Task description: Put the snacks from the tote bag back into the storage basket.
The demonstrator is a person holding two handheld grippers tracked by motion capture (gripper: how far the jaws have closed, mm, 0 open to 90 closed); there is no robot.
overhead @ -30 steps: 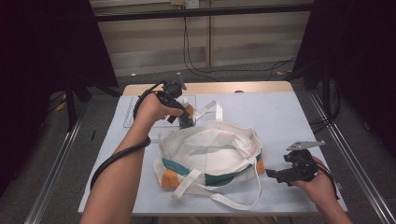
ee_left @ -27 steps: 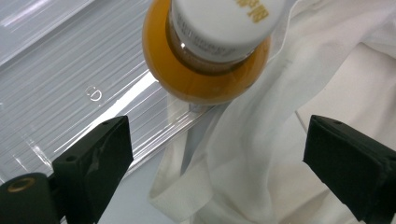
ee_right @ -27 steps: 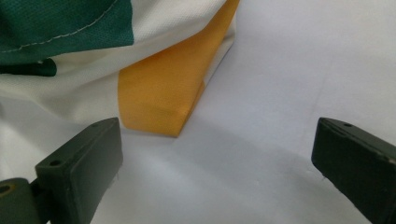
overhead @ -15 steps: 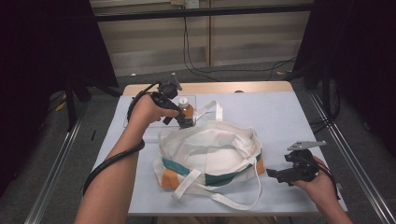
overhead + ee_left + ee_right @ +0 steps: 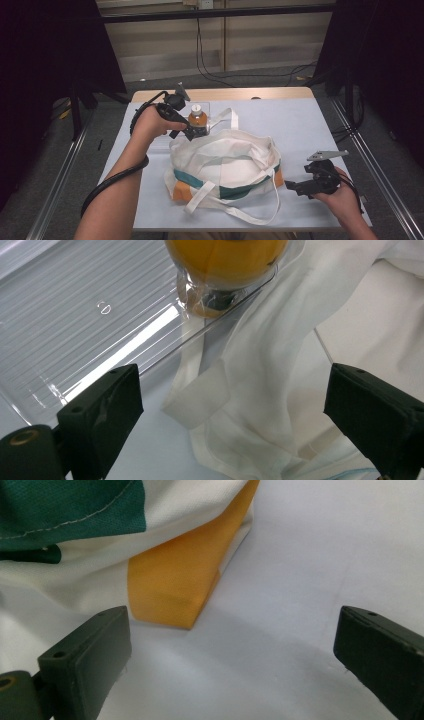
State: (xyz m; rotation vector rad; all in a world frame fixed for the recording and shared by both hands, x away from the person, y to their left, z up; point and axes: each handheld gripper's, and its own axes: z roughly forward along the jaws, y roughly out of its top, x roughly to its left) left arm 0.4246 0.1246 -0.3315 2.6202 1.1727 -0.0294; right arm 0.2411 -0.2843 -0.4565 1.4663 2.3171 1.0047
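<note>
High view shows a cream tote bag (image 5: 225,162) with green and orange panels slumped at the middle of the worktop (image 5: 310,125), and a bottle (image 5: 198,120) of orange drink standing upright just behind the bag's far left rim, on a clear plastic tray (image 5: 75,325). The left gripper (image 5: 189,131) is the nearer one by far: its open fingers (image 5: 102,410) point at the bottle's base, which lies straight ahead and just beyond the tips, with a bag strap (image 5: 200,395) lying between them. The bottle's long axis is vertical, so a grasp would likely close across its sides. The left forearm reaches far forward, the hand tilted down toward the bottle. The right gripper (image 5: 295,187) rests low by the bag's orange corner (image 5: 175,590), spread open, holding nothing.
</note>
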